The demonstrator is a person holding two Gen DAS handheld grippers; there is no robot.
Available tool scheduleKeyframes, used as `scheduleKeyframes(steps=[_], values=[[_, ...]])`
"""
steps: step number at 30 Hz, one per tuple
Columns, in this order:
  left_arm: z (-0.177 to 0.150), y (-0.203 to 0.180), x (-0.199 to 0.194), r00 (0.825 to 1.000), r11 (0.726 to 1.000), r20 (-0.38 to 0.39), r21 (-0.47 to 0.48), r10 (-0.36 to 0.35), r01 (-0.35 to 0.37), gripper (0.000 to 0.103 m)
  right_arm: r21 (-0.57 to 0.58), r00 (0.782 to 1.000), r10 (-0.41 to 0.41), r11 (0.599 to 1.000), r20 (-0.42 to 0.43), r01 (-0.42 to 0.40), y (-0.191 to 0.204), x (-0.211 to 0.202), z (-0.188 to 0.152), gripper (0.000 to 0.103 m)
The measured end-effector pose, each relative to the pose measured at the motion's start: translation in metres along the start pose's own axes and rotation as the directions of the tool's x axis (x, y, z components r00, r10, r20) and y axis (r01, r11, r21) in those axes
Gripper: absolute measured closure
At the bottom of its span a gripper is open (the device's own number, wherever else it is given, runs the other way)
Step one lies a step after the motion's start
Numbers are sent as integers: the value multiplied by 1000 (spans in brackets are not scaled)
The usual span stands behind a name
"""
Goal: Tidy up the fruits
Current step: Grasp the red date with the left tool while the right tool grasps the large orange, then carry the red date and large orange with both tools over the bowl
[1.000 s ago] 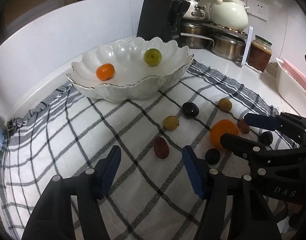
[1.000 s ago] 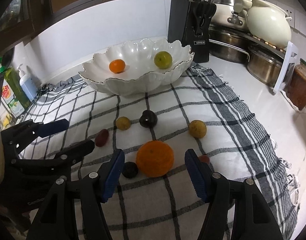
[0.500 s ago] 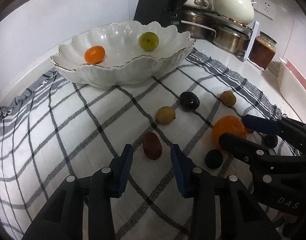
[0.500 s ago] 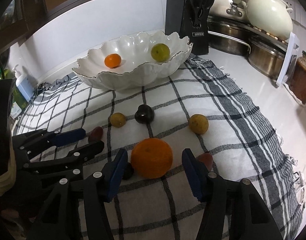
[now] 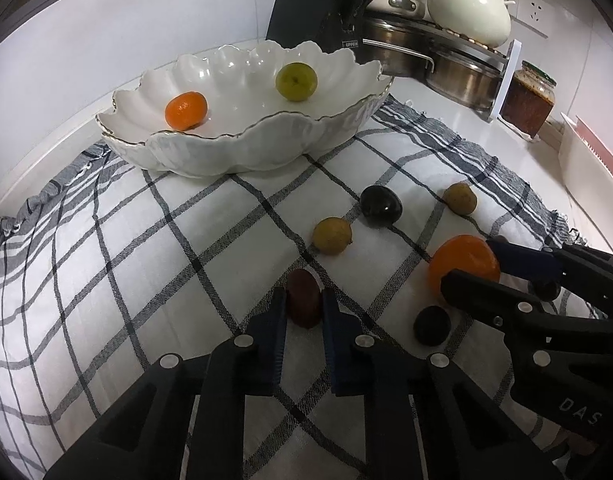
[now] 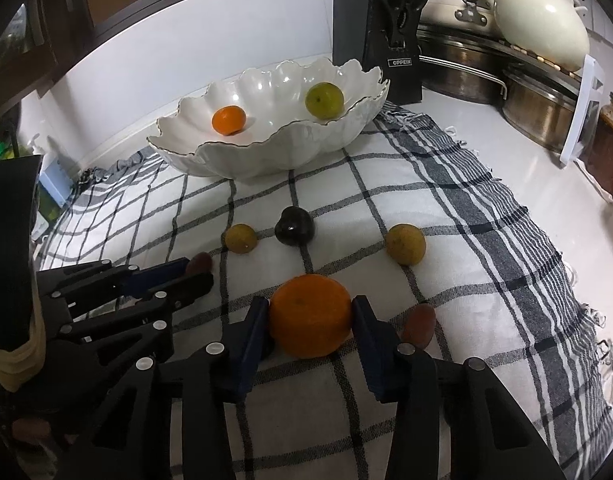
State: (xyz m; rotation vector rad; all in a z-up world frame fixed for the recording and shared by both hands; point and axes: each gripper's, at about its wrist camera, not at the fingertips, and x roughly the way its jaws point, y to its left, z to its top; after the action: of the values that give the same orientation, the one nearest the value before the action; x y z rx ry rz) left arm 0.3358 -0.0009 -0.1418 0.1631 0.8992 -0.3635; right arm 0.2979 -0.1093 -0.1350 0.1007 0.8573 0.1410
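A white scalloped bowl (image 5: 266, 132) (image 6: 266, 144) stands at the back of the checked cloth (image 5: 146, 260); a small orange (image 5: 185, 110) and a green fruit (image 5: 296, 81) lie in it. My left gripper (image 5: 304, 300) (image 6: 198, 272) is shut on a dark red fruit (image 5: 304, 298) that rests on the cloth. My right gripper (image 6: 310, 312) (image 5: 470, 262) has its jaws closing on a big orange (image 6: 311, 320), and both pads touch its sides. Loose on the cloth are a black plum (image 5: 380, 206), two yellow-brown fruits (image 5: 332, 236) (image 5: 460, 198) and a small dark fruit (image 5: 431, 325).
A black knife block (image 5: 318, 0) stands behind the bowl, with steel pots (image 5: 426, 64) and a cream pot (image 5: 470, 12) to its right. A jar (image 5: 528, 98) and a white-and-pink tray (image 5: 586, 160) line the right side. A reddish fruit (image 6: 418, 324) lies beside my right finger.
My left gripper came down and forward around the dark red fruit and shut on it. My right gripper's jaws narrowed until they met the big orange.
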Motion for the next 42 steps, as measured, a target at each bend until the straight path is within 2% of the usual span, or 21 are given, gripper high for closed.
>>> scheduleKeyframes(steps=[10, 20, 31, 42], values=[[2, 1, -30, 998, 1000, 58, 0, 1, -1, 86, -5, 999, 5, 1000, 43, -5, 3, -17, 3, 60], [8, 3, -71, 989, 1000, 146, 12, 26, -28, 86, -36, 991, 13, 999, 131, -8, 16, -50, 12, 60], [23, 7, -107, 969, 999, 245, -7, 32, -31, 86, -59, 973, 16, 998, 228, -3, 27, -77, 28, 60], [51, 19, -127, 935, 998, 349, -34, 63, -55, 86, -81, 940, 6, 996, 340, 23, 33, -90, 63, 60]])
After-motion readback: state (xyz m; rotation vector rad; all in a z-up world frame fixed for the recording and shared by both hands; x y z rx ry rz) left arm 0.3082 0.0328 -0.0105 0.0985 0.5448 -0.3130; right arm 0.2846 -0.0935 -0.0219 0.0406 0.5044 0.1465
